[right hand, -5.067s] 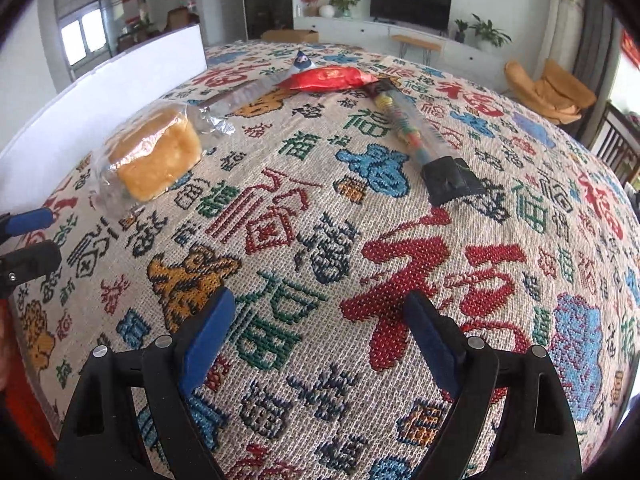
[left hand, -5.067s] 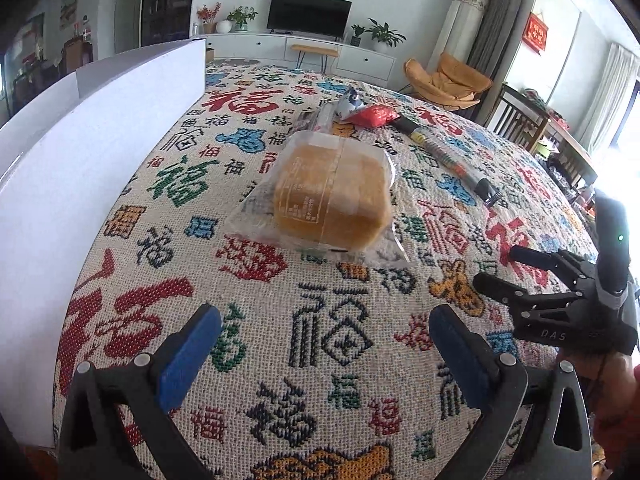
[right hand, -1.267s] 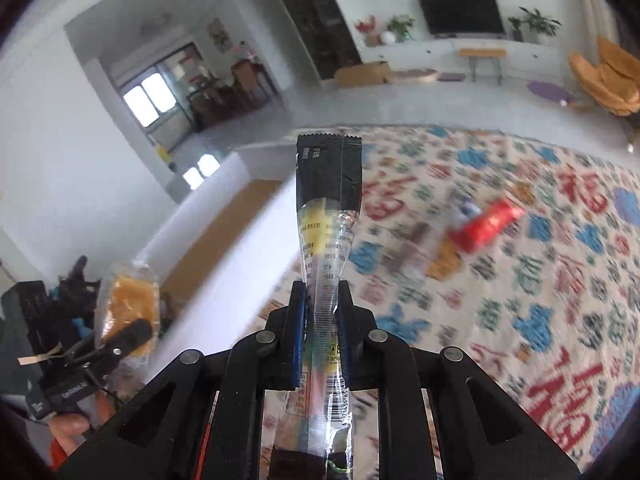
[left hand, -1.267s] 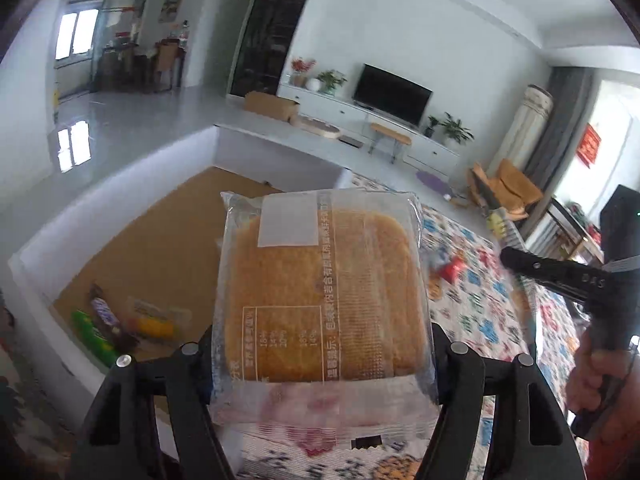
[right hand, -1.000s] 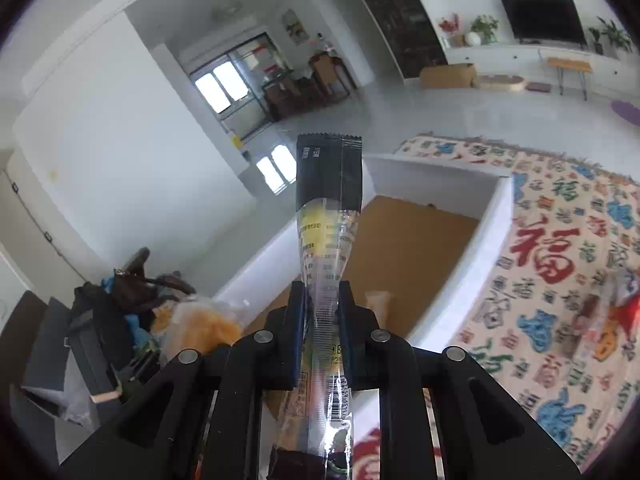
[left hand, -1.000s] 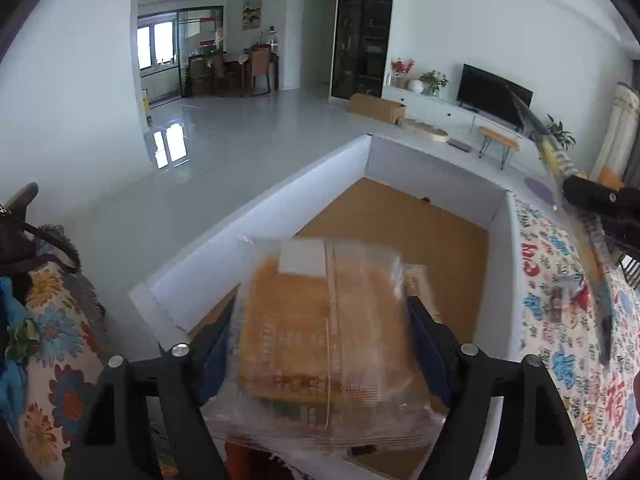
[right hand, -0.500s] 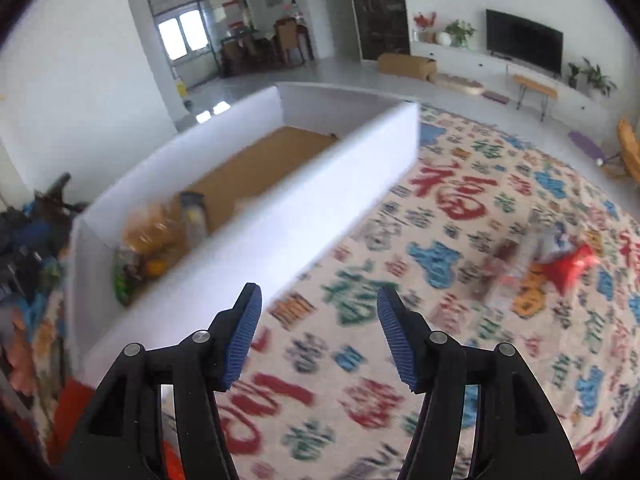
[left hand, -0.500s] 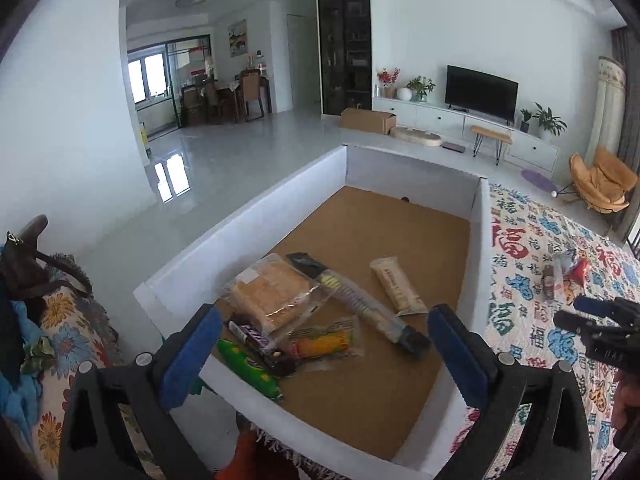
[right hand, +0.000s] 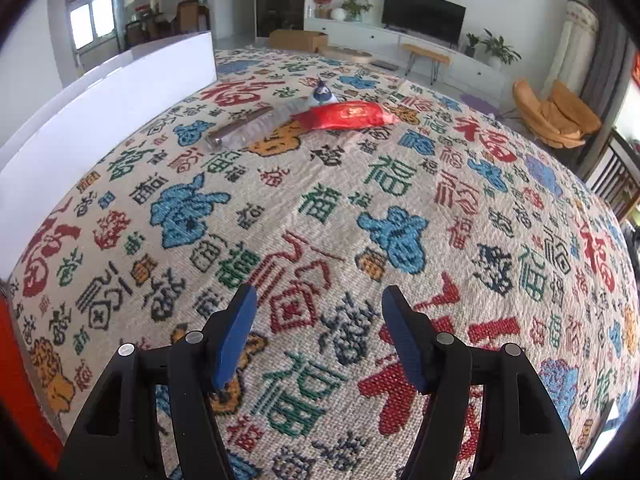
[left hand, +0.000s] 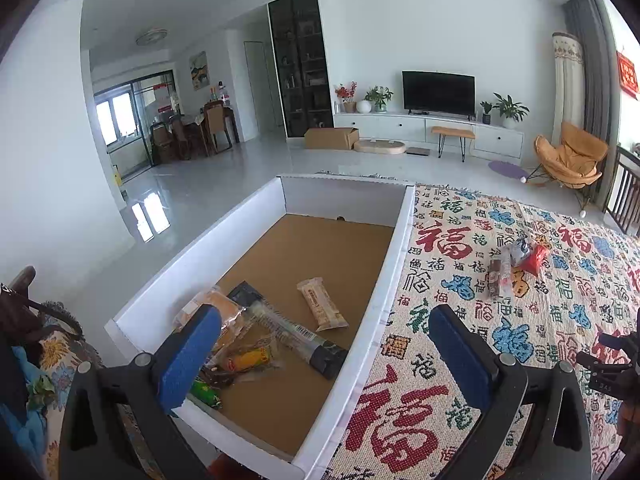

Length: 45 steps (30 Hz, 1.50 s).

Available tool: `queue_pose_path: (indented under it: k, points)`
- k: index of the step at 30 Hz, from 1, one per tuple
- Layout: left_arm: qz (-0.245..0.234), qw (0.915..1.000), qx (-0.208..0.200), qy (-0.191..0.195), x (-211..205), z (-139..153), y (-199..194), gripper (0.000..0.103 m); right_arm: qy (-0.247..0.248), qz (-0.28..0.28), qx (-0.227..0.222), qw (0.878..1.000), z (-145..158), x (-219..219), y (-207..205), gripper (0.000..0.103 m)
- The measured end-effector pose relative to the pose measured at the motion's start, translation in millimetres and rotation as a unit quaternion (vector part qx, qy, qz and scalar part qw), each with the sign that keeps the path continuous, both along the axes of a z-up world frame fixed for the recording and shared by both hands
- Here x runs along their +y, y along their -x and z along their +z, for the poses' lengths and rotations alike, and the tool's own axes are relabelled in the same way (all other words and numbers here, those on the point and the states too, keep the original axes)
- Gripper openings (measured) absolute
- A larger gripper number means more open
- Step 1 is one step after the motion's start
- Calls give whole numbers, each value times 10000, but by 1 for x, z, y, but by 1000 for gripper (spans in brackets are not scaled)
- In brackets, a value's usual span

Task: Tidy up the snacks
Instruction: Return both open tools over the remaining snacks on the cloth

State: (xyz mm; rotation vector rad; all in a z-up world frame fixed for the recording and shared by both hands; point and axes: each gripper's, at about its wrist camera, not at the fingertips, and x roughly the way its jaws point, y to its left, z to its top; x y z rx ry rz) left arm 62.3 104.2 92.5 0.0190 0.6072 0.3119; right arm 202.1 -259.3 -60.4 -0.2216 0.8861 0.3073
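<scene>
The white box (left hand: pixel 248 220) with a brown floor holds the wrapped bread (left hand: pixel 224 312), the long clear candy tube (left hand: pixel 292 336) with a black end, a beige bar (left hand: pixel 322 308) and yellow and green snacks. My left gripper (left hand: pixel 320 320) hangs open and empty above the box's near right wall. On the patterned tablecloth (right hand: pixel 320 208) lie a red packet (right hand: pixel 344 114), a clear long packet (right hand: pixel 244 130) and a small blue-white packet (right hand: pixel 322 94). My right gripper (right hand: pixel 316 300) is low over the cloth, well short of them. Its jaws are opening with nothing between them.
The box's white wall (right hand: pixel 100 100) stands along the left of the cloth. A flowered cloth and a dark bag (left hand: pixel 24 320) lie left of the box. The red, clear and blue-white packets (left hand: pixel 516 260) lie together mid-table. Beyond the table are a bare floor, a TV unit and an orange chair.
The left gripper opened and the bread now lies in the box. The right gripper let go of the candy tube, which lies in the box, then swung down over the tablecloth.
</scene>
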Motion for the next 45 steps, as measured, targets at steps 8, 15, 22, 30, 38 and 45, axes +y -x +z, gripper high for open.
queue_pose_path:
  k: [8, 15, 22, 30, 38, 45]
  points:
    - [-214, 9995, -1, -215, -27, 4, -5, 103, 96, -151, -84, 9998, -12, -13, 7, 68]
    - [-345, 9992, 42, -219, -42, 3, -9, 103, 47, -233, -141, 9996, -22, -19, 11, 74]
    - [-637, 9977, 217, -91, -65, -9, -18, 103, -212, -435, -27, 9988, -26, -28, 8, 83]
    - [-1470, 9779, 1403, 497, -119, -97, -54, 103, -283, -524, 33, 9982, -27, -30, 7, 86]
    - [-1252, 9741, 1863, 269, -131, -164, -93, 103, -289, -526, 34, 9982, -27, -29, 7, 86]
    - [-1230, 9762, 1714, 497, -124, -176, -87, 103, -289, -526, 34, 9982, -27, -29, 7, 86]
